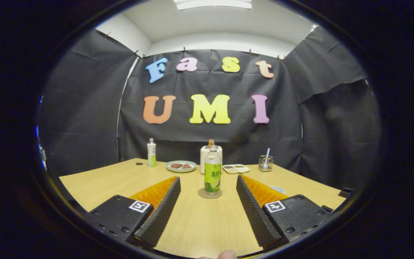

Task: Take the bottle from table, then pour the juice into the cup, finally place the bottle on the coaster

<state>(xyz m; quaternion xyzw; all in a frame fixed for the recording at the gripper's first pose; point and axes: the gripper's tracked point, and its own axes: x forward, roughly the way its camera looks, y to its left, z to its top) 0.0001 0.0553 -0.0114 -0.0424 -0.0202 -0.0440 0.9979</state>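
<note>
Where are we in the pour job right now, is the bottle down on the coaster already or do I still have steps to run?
The bottle stands upright on the coaster, just ahead of the open gripper, whose fingers touch nothing. So the last step looks done, or nothing has started; one picture cannot settle it. A cup is partly hidden behind the right finger, contents unseen, so the pour is unconfirmed. Nothing is in hand.

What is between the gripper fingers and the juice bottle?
Nothing but bare table. In the gripper view the open gripper points at the bottle, which stands on a round coaster just ahead.
</note>
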